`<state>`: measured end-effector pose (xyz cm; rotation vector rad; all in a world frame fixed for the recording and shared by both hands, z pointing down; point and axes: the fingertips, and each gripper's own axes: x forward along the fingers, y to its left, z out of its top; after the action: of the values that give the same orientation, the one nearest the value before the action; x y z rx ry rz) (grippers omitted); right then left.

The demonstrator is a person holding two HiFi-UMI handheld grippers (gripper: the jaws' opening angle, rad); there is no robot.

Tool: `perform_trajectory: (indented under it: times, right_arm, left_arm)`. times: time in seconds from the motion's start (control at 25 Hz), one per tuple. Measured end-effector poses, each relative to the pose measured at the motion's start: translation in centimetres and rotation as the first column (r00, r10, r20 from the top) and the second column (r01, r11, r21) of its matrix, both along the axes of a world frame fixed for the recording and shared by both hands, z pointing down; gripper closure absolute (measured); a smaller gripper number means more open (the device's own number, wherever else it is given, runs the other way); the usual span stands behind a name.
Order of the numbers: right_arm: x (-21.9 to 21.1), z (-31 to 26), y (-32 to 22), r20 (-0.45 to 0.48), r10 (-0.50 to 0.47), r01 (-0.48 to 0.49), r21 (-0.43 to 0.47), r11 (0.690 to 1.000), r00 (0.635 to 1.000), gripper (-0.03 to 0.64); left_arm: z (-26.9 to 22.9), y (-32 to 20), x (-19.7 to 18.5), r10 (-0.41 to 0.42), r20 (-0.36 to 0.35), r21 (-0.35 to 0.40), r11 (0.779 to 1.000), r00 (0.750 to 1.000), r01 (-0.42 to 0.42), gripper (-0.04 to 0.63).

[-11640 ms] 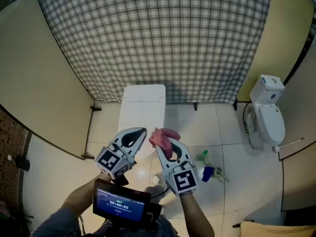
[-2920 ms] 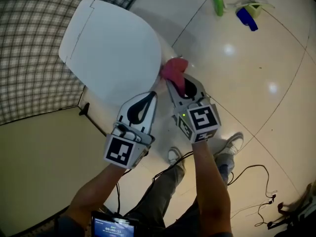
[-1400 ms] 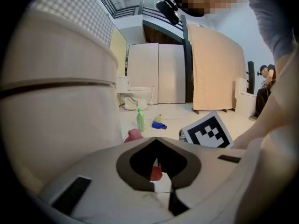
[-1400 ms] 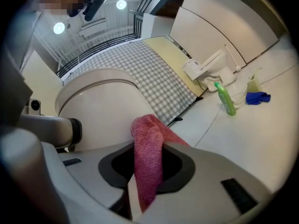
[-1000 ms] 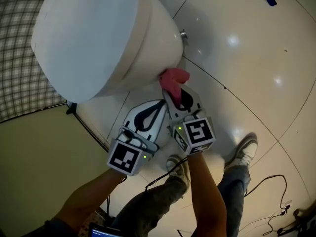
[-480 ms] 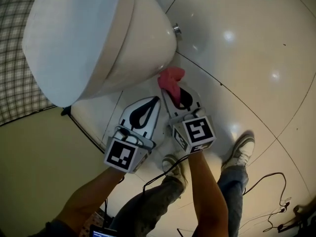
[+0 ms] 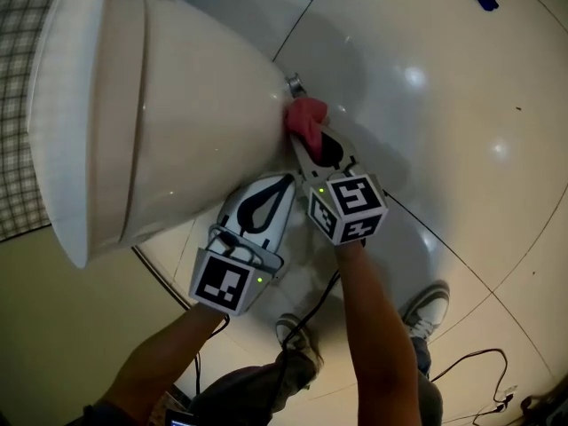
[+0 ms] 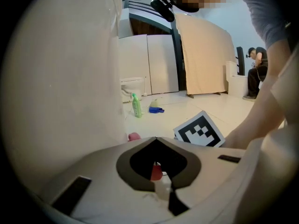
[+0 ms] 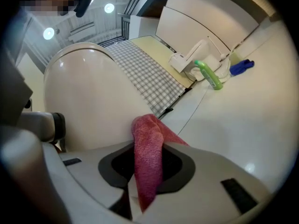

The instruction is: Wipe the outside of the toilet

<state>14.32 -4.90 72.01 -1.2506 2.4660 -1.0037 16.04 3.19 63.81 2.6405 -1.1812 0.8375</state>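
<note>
The white toilet (image 7: 169, 122) fills the upper left of the head view, seen from its side. My right gripper (image 7: 303, 137) is shut on a pink cloth (image 7: 305, 117), and the cloth presses against the lower side of the bowl, beside a metal floor bolt (image 7: 293, 84). In the right gripper view the pink cloth (image 9: 147, 148) hangs between the jaws of the right gripper (image 9: 145, 146), with the toilet (image 9: 88, 97) just behind it. My left gripper (image 7: 282, 181) is shut on nothing, just left of the right one. In its own view the left gripper (image 8: 156, 139) points along the bowl (image 8: 60, 78).
A green bottle (image 9: 209, 76) and a blue object (image 9: 242, 66) lie on the glossy tiled floor (image 7: 461, 105) farther off, near a second toilet (image 9: 191, 59). A checked sheet (image 9: 149, 73) hangs behind the toilet. The person's shoes (image 7: 428, 307) and a cable (image 7: 470, 362) are at the bottom.
The right gripper has slid the cloth along the bowl's lower side toward the floor bolt. The left gripper has stayed beside it, shut. The head view has dropped lower beside the toilet.
</note>
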Motion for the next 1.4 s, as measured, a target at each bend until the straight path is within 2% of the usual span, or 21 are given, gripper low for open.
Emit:
perform_trajectory:
  times: [0.32,0.56,0.68,0.88,1.0,1.08,1.16,1.28,1.4]
  right_arm:
    - [-3.6,-0.1,7.5,0.066,0.014,-0.010,-0.066,0.998,0.998,0.529]
    - [-9.4,0.3,12.7,0.054,-0.044,0.047,-0.044,0.998,0.998,0.529]
    - [-10.0,-0.7,13.8,0.045,-0.056,0.057,-0.034,0.998,0.997,0.529]
    - [-9.2,-7.2,14.9,-0.004,-0.043,0.043,0.008,0.999,0.999,0.529]
    - [-9.5,-14.2,16.4,-0.065,-0.099,0.103,0.076,0.992,0.993,0.531]
    - [-10.4,-19.3,17.5,-0.107,-0.156,0.168,0.113,0.979,0.982,0.531]
    - [-12.1,-24.2,18.8,-0.153,-0.233,0.254,0.136,0.958,0.960,0.529]
    - [-16.1,-31.8,20.0,-0.213,-0.360,0.396,0.159,0.905,0.908,0.529]
    - [-20.8,-38.4,20.8,-0.245,-0.428,0.479,0.213,0.851,0.870,0.529]
  left_arm:
    - [0.3,3.9,-4.5,-0.090,0.001,-0.060,0.994,0.996,0.090,0.591]
    - [0.9,7.9,-9.5,-0.094,0.017,-0.035,0.995,0.995,0.095,0.591]
    - [0.2,9.4,-11.1,-0.123,0.010,-0.039,0.992,0.992,0.124,0.591]
    - [-4.5,10.5,-13.5,-0.200,-0.058,-0.027,0.980,0.978,0.199,0.591]
    - [-9.6,11.0,-14.4,-0.254,-0.119,0.018,0.966,0.960,0.257,0.591]
    - [-13.7,11.5,-15.7,-0.290,-0.142,0.054,0.953,0.946,0.300,0.591]
    - [-18.3,12.1,-17.4,-0.354,-0.169,0.049,0.929,0.920,0.367,0.591]
    - [-25.0,12.8,-21.1,-0.456,-0.213,0.044,0.879,0.864,0.475,0.591]
    - [-29.9,14.3,-25.7,-0.535,-0.247,0.074,0.821,0.808,0.567,0.591]
